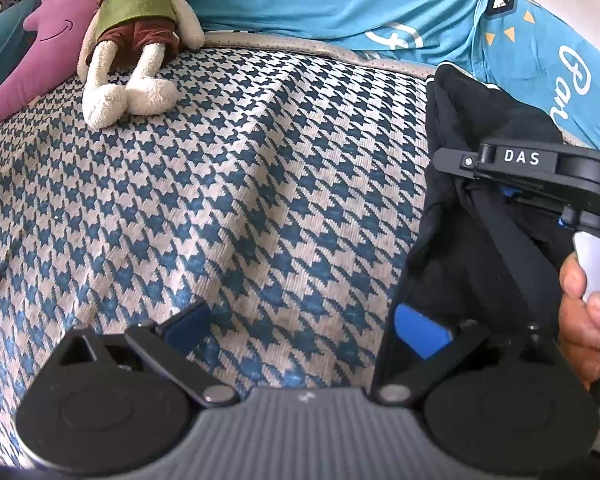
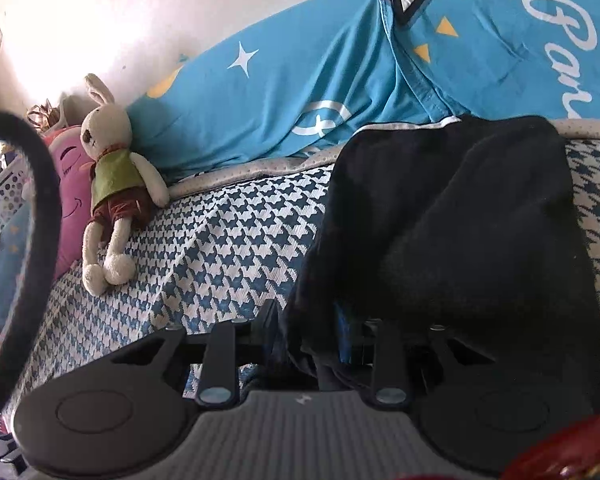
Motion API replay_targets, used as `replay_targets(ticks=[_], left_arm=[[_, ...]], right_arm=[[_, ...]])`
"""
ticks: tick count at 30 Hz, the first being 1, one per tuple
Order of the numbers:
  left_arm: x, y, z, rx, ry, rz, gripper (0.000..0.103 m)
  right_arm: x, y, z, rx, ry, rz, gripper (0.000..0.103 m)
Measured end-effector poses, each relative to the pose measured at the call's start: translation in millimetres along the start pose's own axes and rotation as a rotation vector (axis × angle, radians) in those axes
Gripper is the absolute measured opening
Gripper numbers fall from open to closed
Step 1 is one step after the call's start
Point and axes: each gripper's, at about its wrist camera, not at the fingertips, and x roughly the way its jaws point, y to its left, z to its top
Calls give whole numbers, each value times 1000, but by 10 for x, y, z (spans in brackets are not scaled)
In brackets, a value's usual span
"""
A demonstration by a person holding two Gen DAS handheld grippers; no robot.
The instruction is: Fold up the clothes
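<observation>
A black garment (image 2: 452,216) lies bunched on the houndstooth bedspread (image 2: 228,240), its far edge against the blue quilt. My right gripper (image 2: 308,336) is shut on a fold at its near edge, with dark cloth bunched between the pads. In the left wrist view the same garment (image 1: 472,248) hangs from the right gripper (image 1: 460,168), which a hand (image 1: 584,320) holds. My left gripper (image 1: 300,330) stands wide open over the bedspread (image 1: 220,200). Its right pad (image 1: 420,332) sits at the garment's left edge and nothing is pressed between the pads.
A plush rabbit (image 1: 132,40) and a purple pillow (image 1: 40,48) lie at the bed's far left. A blue printed quilt (image 2: 300,92) is heaped along the back by the wall. A black cable (image 2: 40,216) crosses the left of the right wrist view.
</observation>
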Motion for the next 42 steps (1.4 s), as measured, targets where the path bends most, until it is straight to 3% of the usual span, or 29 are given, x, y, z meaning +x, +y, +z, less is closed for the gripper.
replay_targets(ticks=[8,19,37,42], left_arm=[[5,-3,-5,6,1,8,103],[26,-74,-55,34,-3,38,103],[11,-90,-175,99,-46,43,103],[-45,-48,-261,121,-55,79,103]], right_arm=[[-371,24,54,37,-31,5,31],[-795,-11,-95,17,-3,-48,31],[-1568,-634,-223,108,-34,-183,32],[-1796,-866,-273,134,-40,-237,37]])
